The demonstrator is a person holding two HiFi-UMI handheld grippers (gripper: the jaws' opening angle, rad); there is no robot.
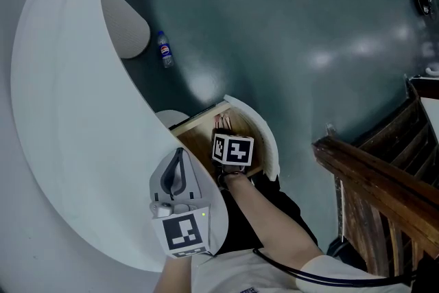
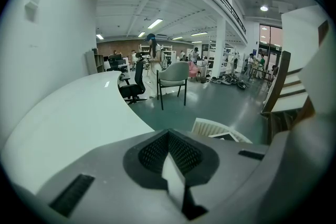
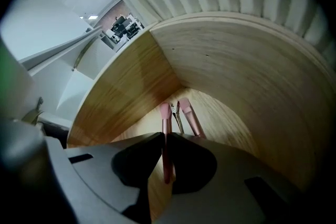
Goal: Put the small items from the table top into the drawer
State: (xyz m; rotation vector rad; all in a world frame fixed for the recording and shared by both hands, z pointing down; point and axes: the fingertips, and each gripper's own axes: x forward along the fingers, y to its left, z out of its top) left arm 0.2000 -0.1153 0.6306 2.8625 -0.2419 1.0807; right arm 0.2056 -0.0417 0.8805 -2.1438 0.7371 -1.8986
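Floor gleams teal beside white table; right gripper pinches a pink brush, probably, left gripper closed.

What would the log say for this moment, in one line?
right gripper: shut on pink stick, inside drawer | left gripper: shut, empty, at table edge
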